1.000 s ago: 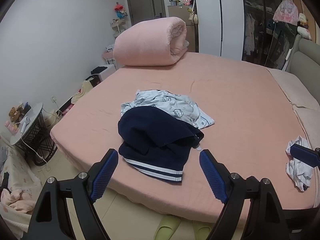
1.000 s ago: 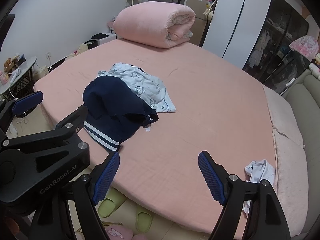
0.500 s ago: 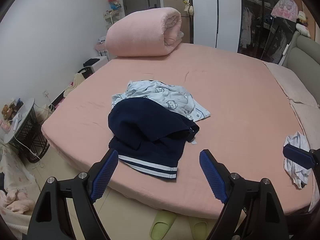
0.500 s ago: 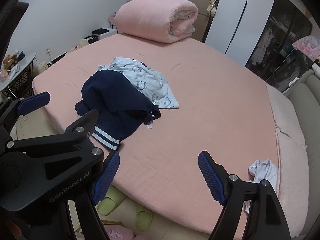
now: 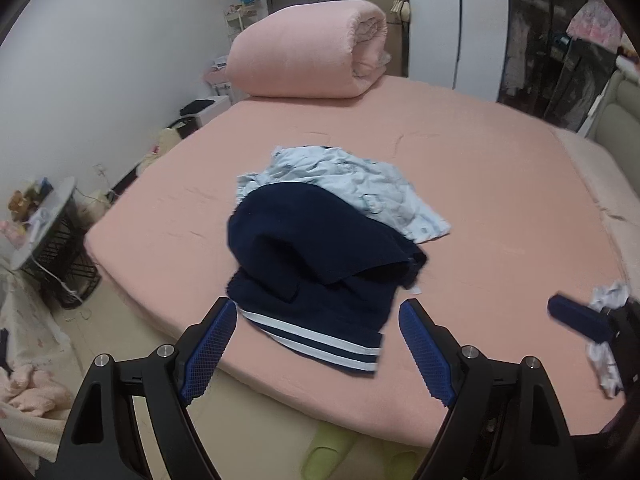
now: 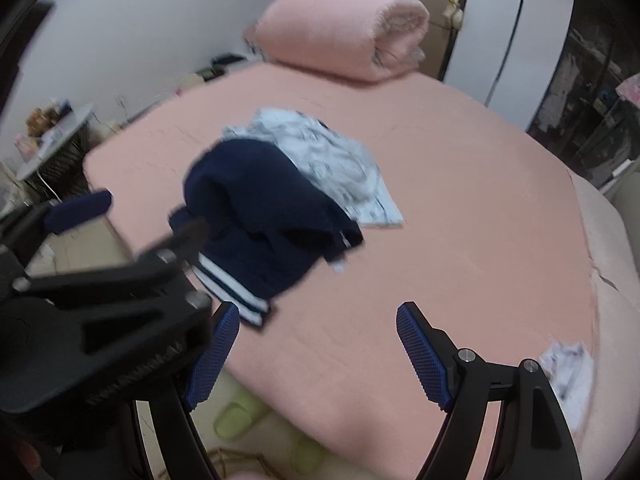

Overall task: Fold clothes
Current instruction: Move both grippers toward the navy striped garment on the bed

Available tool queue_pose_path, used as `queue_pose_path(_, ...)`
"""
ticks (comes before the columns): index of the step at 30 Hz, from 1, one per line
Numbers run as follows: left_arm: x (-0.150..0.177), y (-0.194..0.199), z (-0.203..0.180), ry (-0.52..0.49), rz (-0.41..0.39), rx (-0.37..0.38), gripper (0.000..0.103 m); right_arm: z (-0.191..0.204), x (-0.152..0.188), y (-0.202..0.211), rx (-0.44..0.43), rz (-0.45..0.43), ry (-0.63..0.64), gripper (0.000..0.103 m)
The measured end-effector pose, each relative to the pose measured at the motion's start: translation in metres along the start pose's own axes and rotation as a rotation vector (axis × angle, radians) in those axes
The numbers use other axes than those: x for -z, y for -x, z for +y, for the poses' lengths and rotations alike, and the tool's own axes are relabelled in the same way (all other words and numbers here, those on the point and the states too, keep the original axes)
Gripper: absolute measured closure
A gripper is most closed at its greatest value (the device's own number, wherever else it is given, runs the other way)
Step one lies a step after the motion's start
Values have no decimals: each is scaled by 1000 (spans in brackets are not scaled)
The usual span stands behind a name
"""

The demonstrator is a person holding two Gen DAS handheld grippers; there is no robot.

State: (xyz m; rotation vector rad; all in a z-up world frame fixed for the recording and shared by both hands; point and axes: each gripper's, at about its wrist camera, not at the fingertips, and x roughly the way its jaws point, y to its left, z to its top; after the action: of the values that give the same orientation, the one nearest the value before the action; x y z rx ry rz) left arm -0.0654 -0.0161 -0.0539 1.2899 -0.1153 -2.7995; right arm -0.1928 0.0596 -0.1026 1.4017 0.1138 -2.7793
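Observation:
A crumpled navy garment with white stripes (image 5: 320, 264) lies near the front edge of the pink bed (image 5: 500, 208), partly on top of a light blue printed garment (image 5: 352, 184). Both show in the right wrist view too, the navy one (image 6: 264, 216) and the light one (image 6: 332, 160). My left gripper (image 5: 316, 352) is open and empty, just in front of the navy garment's striped hem. My right gripper (image 6: 316, 352) is open and empty over the bed's front edge, to the right of the pile. A small white crumpled cloth (image 6: 572, 376) lies at the bed's right side.
A rolled pink duvet (image 5: 312, 52) lies at the far corner of the bed. A black wire side table (image 5: 52, 248) stands on the left. Green slippers (image 6: 240, 412) sit on the floor under the bed's front edge. Wardrobes (image 5: 480, 20) stand behind.
Both grippers have moved closer to the pile of clothes. The navy garment now sits larger and nearer the left gripper's fingertips. Both stay open.

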Motion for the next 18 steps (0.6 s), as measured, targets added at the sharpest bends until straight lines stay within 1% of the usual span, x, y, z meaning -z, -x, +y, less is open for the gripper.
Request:
queue_pose_path(3, -3, -8, 7, 18, -5, -21, 19, -2, -6, -16, -68, -44, 27, 22)
queue_pose_path(6, -6, -15, 13, 28, 0, -35, 19, -3, -16, -32, -146, -9, 62, 22)
queue_pose_path(7, -7, -16, 15, 34, 1, -36, 19, -3, -18, -35, -164, -13, 87, 22)
queue_pose_path(10, -10, -20, 22, 53, 4, -39, 19, 0, -24, -42, -179, -4, 193, 22)
queue_pose_path(11, -11, -21, 24, 61, 2, -38, 20, 2, -26, -45, -167, 14, 233, 22)
queue_pose_path(13, -14, -23, 28, 74, -2, -31, 20, 2, -30, -53, -163, 62, 267, 22)
queue_pose_path(15, -16, -24, 30, 80, -19, -15, 20, -5, -33, -61, -165, 103, 235, 22)
queue_pose_path(18, -16, -29, 32, 76, -46, -23, 20, -7, -36, -74, -143, 113, 236, 22)
